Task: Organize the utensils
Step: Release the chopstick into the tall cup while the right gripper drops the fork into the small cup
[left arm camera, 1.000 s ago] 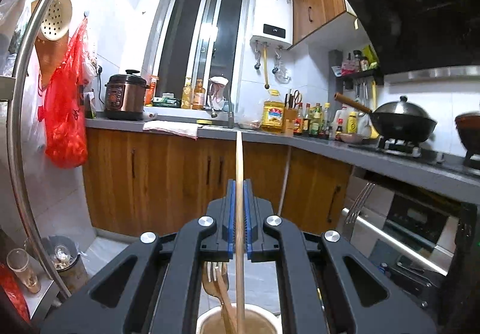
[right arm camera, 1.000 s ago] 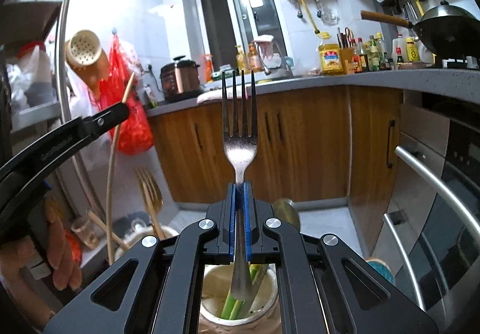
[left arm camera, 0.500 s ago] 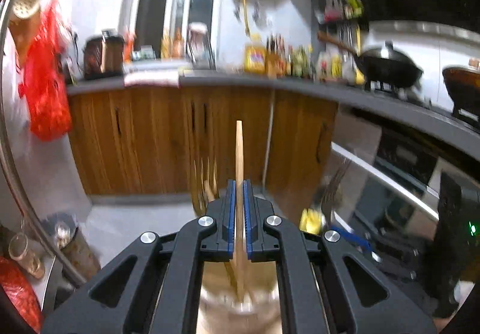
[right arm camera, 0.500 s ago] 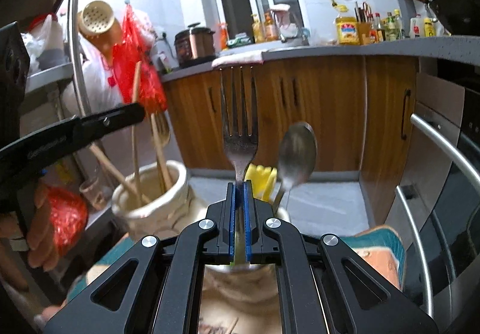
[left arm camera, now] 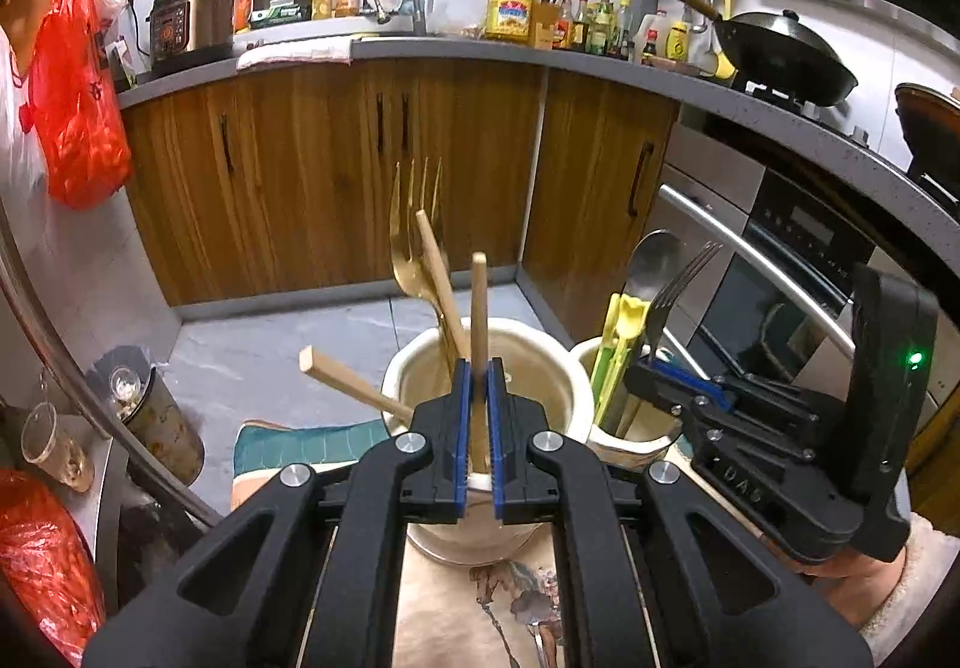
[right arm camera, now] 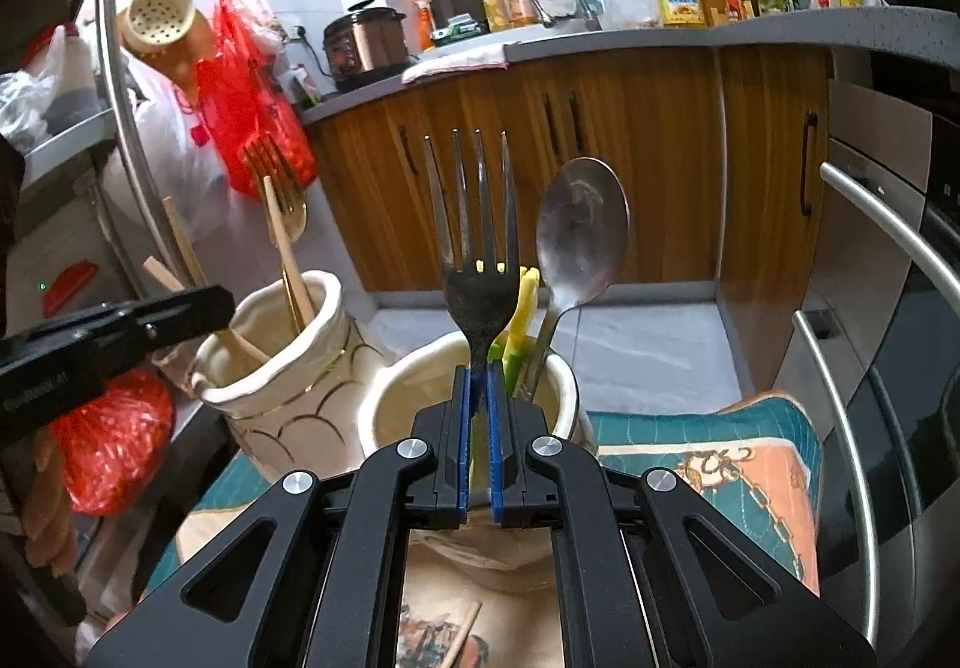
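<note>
two ceramic holders side by side on a patterned mat (right arm camera: 708, 464), each with a gripper over it. left gripper (left arm camera: 479, 398), lower centre of its view, is pinching a wooden chopstick (left arm camera: 478, 308) upright, lower end down inside the big cream jar (left arm camera: 540, 362). same jar holds a gold fork (left arm camera: 414, 236) and two more chopsticks, one leaning out to the left. right gripper (right arm camera: 479, 404), lower centre of its view, is clamped on a steel fork (right arm camera: 480, 260), tines up, handle running down into the smaller cream cup (right arm camera: 390, 410). that cup also holds a steel spoon (right arm camera: 582, 230) and a yellow-green utensil (right arm camera: 522, 314). loose chopstick (right arm camera: 465, 632) lies on the mat at bottom centre of the right view.
</note>
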Tool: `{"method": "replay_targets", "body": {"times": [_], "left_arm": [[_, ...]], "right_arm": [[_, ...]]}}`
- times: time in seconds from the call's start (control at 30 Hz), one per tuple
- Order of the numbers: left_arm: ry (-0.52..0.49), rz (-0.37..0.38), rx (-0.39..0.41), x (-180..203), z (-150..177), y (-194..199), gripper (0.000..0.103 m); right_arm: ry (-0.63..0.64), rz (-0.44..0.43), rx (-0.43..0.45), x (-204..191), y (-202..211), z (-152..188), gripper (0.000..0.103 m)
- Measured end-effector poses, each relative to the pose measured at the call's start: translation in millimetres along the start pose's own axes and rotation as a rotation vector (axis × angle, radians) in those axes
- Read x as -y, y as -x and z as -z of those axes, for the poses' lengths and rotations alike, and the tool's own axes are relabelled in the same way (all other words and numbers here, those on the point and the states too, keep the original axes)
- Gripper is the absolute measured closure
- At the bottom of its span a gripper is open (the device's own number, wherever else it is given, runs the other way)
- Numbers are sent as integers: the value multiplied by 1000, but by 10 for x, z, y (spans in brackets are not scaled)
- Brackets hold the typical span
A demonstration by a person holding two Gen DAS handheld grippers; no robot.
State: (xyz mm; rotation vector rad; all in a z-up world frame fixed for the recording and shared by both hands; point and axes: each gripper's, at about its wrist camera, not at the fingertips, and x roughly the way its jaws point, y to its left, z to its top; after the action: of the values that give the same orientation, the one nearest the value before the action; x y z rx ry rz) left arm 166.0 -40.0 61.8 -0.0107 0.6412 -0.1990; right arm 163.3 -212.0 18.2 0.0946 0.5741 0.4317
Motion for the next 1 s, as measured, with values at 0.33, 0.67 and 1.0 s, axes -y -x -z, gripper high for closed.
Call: {"method": "replay_targets", "body": {"times": [0.33,0.67,1.0], "left_arm": [[-14,-19,-21,23,14,-70,90],[-31,-17,23,62,7,114,58],[-73,-17,92,92,186,588,10]], "right_arm": [[-17,-1,-1,32,7,-49,91],[-13,-6,22,53,162,-61,66],[-8,9,42,153,590,112,15]]}}
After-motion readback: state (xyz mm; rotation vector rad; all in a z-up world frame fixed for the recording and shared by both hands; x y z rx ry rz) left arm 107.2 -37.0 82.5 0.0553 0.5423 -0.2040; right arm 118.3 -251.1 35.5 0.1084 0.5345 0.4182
